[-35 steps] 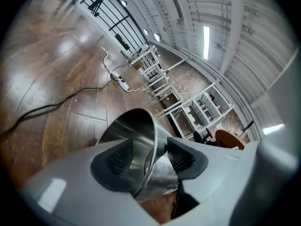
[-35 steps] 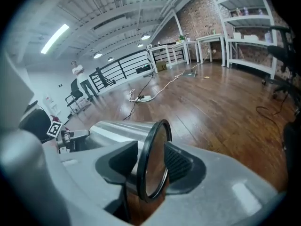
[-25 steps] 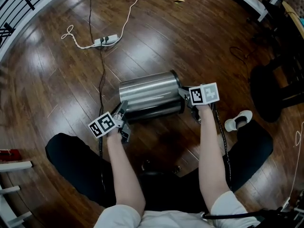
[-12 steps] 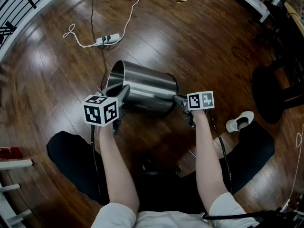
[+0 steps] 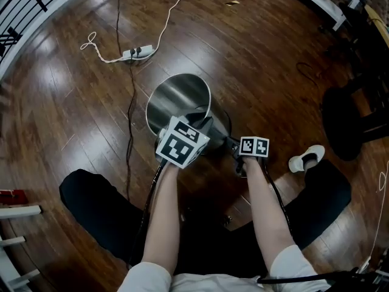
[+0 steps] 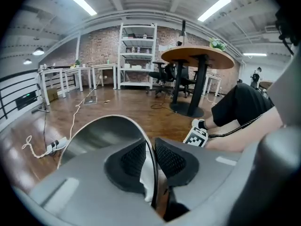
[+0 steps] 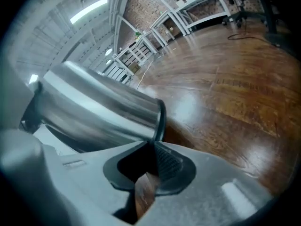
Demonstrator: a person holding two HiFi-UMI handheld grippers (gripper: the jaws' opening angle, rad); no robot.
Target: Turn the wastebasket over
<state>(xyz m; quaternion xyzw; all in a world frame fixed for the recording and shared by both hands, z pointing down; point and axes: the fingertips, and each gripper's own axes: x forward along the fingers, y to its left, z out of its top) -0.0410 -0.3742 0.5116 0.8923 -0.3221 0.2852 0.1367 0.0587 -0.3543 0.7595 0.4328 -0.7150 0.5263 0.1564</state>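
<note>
The steel wastebasket [image 5: 179,99] stands tilted on the wood floor, its open mouth turned up at me. My left gripper [image 5: 200,123] is shut on the near rim; in the left gripper view the thin rim [image 6: 151,145] runs between the black pads [image 6: 170,160] of the left gripper [image 6: 151,163]. My right gripper [image 5: 233,146] holds the black bottom edge at the wastebasket's lower right. In the right gripper view that edge [image 7: 161,117] goes into the right gripper [image 7: 153,155], whose jaws are closing on it; the wastebasket's steel wall [image 7: 94,107] fills the left.
A white power strip [image 5: 137,52] with its cord lies beyond the wastebasket, and a black cable [image 5: 129,102] runs down its left side. A white shoe [image 5: 306,157] and my dark-trousered legs [image 5: 97,218] are close by. A black chair base [image 5: 346,120] is at right.
The wastebasket has swung from lying on its side to tilted with the mouth up. My left gripper rose and moved right with the rim; my right gripper sank with the bottom edge.
</note>
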